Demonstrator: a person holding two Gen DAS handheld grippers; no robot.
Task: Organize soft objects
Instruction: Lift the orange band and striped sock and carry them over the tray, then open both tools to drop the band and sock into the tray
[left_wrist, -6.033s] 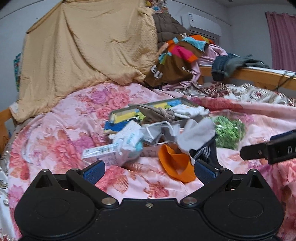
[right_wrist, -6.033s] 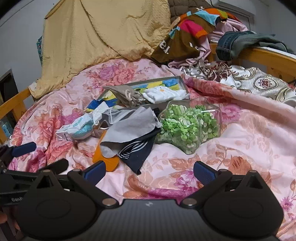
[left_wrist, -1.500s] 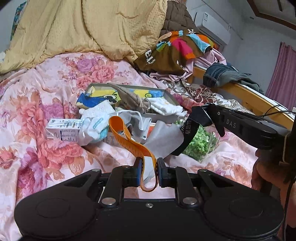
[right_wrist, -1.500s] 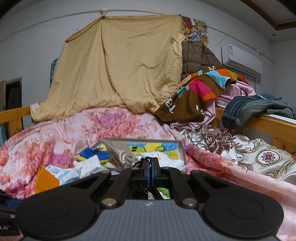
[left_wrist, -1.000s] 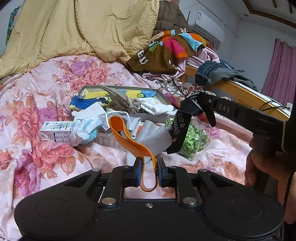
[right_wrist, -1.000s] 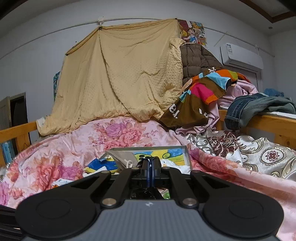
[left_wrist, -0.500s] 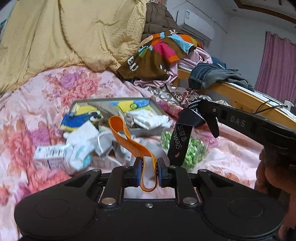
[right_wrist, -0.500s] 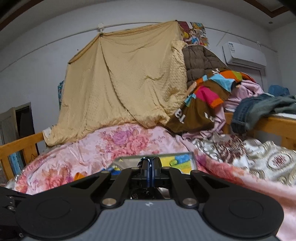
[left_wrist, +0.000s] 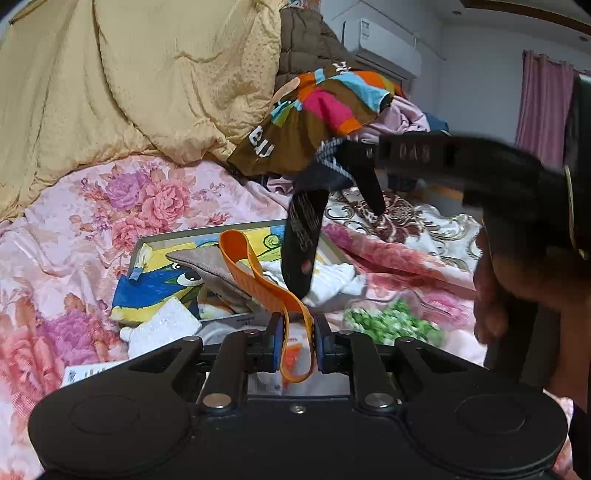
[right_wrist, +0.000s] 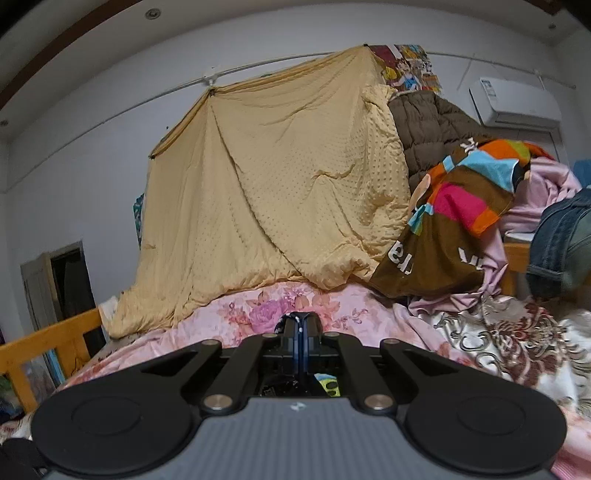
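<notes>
Roughly, biggest first: bed (left_wrist: 55, 229) under a pink floral cover fills both views, with a yellow quilt (right_wrist: 280, 206) draped behind it and a striped brown garment (left_wrist: 314, 122) piled at the back right. A flat tray (left_wrist: 147, 245) with a cartoon print sits mid-bed, holding a beige pouch (left_wrist: 207, 264) and white cloth (left_wrist: 332, 275). Just right of the tray lies a blurred heap of green bits (left_wrist: 391, 325). A white packet (left_wrist: 162, 326) rests at the tray's near edge.

Right gripper (left_wrist: 345, 171) reaches in from the right in the left wrist view, held by a hand (left_wrist: 517, 280). Its fingers are clenched on a dark sock (left_wrist: 303, 240), which hangs straight down above the tray's right half, toe near the white cloth; contact cannot be told. From its own camera the fingers (right_wrist: 295, 345) are pressed together, sock mostly hidden.

Left gripper (left_wrist: 297, 341) has its fingers (left_wrist: 277, 345) clamped on an orange band (left_wrist: 258, 280): the loop stands up from between them and arcs forward over the tray's near edge.
</notes>
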